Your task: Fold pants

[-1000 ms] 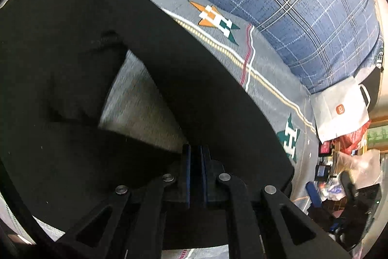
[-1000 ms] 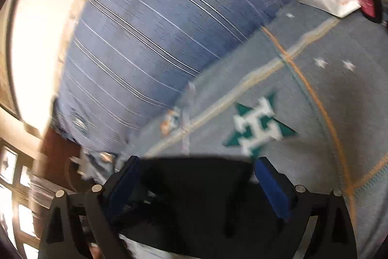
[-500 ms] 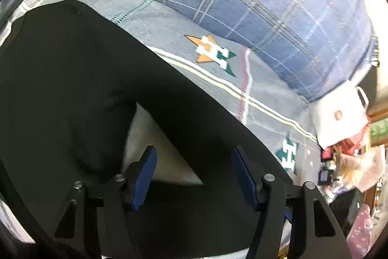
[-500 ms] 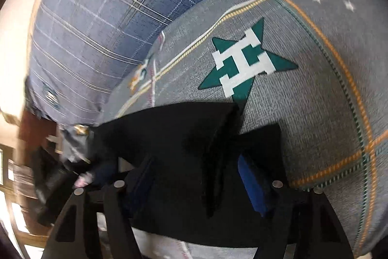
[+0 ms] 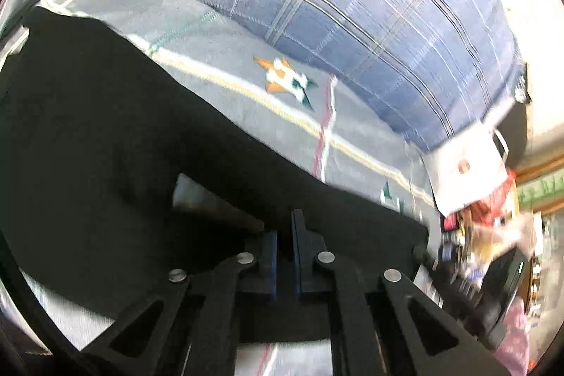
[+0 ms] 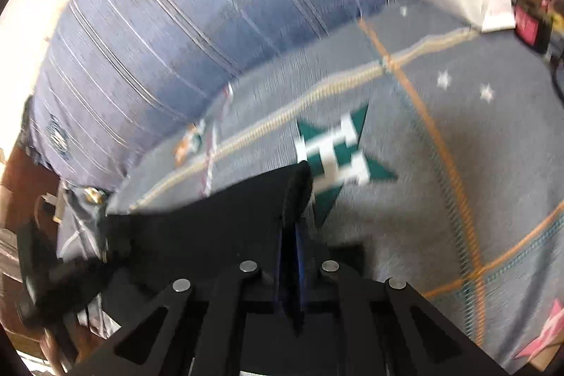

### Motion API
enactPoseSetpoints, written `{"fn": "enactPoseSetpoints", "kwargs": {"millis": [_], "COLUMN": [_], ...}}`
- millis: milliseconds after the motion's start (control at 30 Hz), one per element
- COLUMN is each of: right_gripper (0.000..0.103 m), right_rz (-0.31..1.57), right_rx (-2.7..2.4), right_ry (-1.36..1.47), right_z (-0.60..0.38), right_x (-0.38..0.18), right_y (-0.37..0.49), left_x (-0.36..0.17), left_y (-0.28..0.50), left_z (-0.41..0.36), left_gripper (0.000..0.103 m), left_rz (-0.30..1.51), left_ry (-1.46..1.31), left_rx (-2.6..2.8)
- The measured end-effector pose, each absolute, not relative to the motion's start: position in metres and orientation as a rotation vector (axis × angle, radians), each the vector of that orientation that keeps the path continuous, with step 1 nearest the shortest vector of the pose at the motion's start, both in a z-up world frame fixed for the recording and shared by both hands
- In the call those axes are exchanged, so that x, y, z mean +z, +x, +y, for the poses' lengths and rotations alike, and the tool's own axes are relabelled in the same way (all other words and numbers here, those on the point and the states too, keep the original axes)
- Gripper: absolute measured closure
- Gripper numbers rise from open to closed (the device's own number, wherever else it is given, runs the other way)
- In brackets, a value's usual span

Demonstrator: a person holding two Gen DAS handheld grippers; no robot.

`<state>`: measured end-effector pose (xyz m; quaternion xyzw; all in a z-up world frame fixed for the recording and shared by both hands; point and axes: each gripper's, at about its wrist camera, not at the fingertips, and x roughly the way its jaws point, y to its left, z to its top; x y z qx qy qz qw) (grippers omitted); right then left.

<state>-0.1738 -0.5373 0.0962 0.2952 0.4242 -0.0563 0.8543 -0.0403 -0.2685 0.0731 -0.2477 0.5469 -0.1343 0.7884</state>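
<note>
The black pants lie spread over the grey bedspread, filling the left and lower part of the left wrist view. My left gripper sits over their cloth, jaws closing to a narrow slit, the fabric pinched at the pads. A pale wedge of bedspread shows between folds just left of the fingers. In the right wrist view my right gripper has its jaws closing on a raised fold of the pants, whose edge stands up above the pads beside a green star print.
A blue plaid pillow or quilt runs along the far side of the bed, also in the right view. A white paper bag leans at the bed's right end, with cluttered items below it.
Half a second ago both grippers stood open over the pants. Both have now shut on the cloth, and the right one holds a fold standing up. The left view has shifted a little.
</note>
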Motion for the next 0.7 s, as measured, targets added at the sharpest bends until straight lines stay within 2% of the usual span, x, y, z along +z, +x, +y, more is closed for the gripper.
{"fn": "enactPoseSetpoints", "kwargs": {"millis": [200,400,567,700], "right_gripper": [0.096,0.096,0.096,0.096], "right_rz": [0.932,1.025,0.966,1.092], "right_rx": [-0.088,-0.090,-0.057,-0.127], "right_ry": [0.605,0.608,0.576,0.555], "right_z": [-0.544,-0.548,-0.541,-0.541], "right_x": [0.101,0.081,0.099,0.068], "right_y": [-0.201,-0.207,-0.225,-0.212], "left_x": [0.050,0.040,0.043,0.022], "left_y": [-0.081,-0.095,-0.095,-0.093], "left_z": [-0.277,-0.272,-0.262,-0.273], "left_gripper": [0.098,0.098,0.098,0.098], "left_rz": [1.242,1.239,1.218,1.270], "left_ry": [-0.533,-0.482,-0.497,-0.426], "left_rx": [-0.336,-0.337,-0.372,-0.377]}}
